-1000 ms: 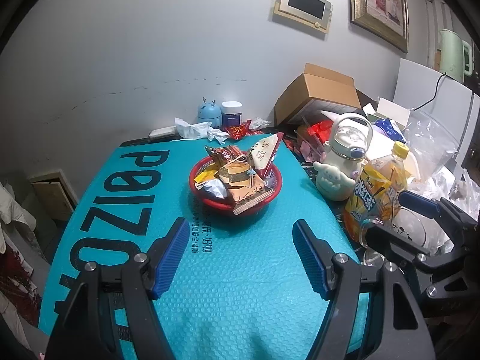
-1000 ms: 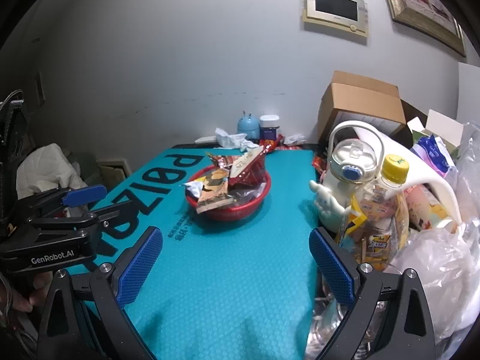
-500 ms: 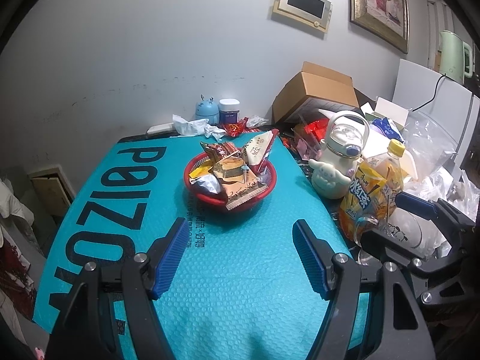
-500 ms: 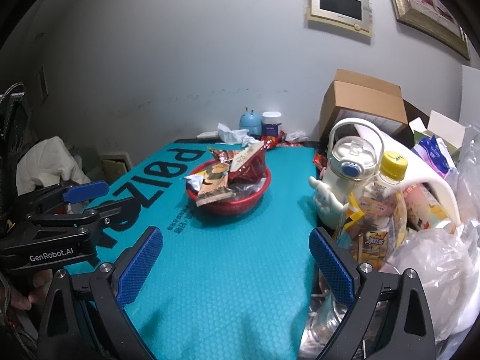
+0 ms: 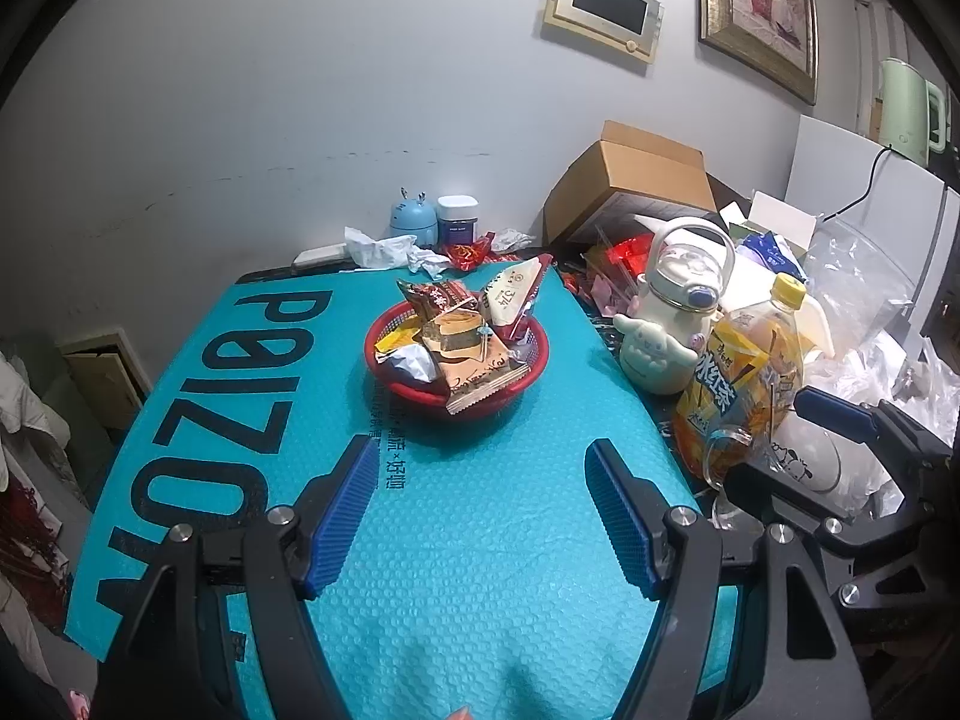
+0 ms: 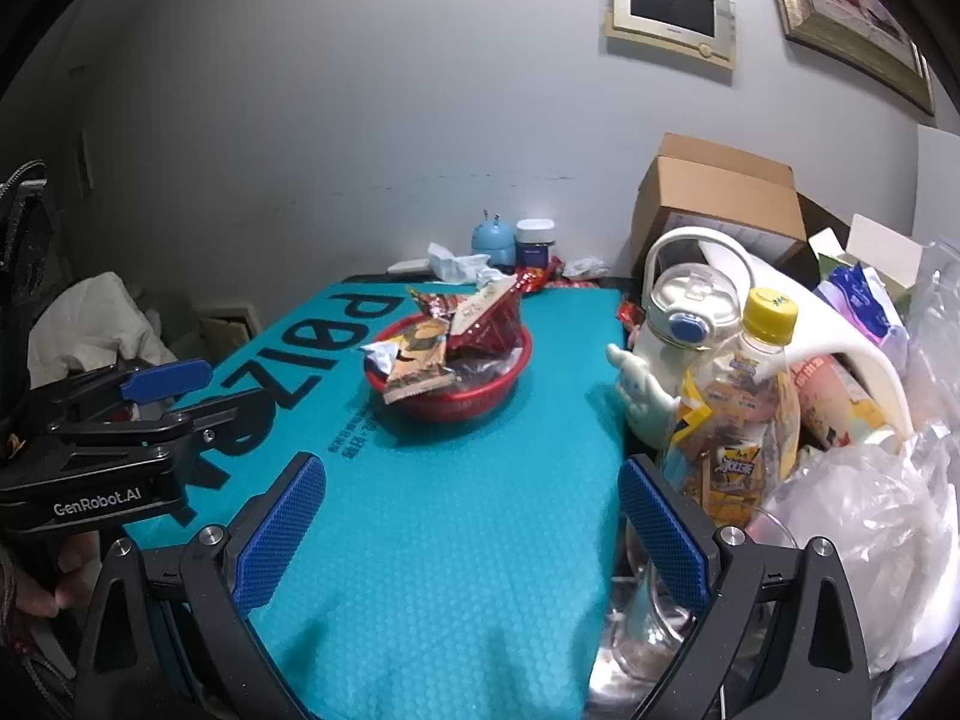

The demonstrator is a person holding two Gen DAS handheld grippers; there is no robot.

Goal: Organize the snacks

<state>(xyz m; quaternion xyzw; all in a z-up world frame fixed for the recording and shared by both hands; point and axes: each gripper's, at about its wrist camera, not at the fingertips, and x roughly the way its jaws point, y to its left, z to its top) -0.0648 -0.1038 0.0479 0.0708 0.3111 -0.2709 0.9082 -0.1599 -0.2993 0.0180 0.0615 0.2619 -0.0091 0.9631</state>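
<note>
A red basket (image 5: 531, 381) (image 6: 516, 369) stands on the teal mat (image 5: 480, 570) (image 6: 456, 540), heaped with several snack packets (image 5: 477, 369) (image 6: 420, 360). My left gripper (image 5: 483, 516) is open and empty, above the mat well short of the basket. My right gripper (image 6: 471, 531) is open and empty too, near the mat's right edge. Each gripper shows at the side of the other's view: the right one (image 5: 840, 420) and the left one (image 6: 162, 384).
Right of the mat stand a cream bottle with a handle (image 5: 672, 324) (image 6: 678, 330) and a yellow-capped drink bottle (image 5: 744, 384) (image 6: 738, 402), with plastic bags (image 6: 864, 528) and a cardboard box (image 5: 630, 186) behind. A blue jar (image 5: 411, 219) and tissues lie by the wall.
Both grippers have drawn back from the basket a little, so it looks smaller and farther. The jaws stay open and empty.
</note>
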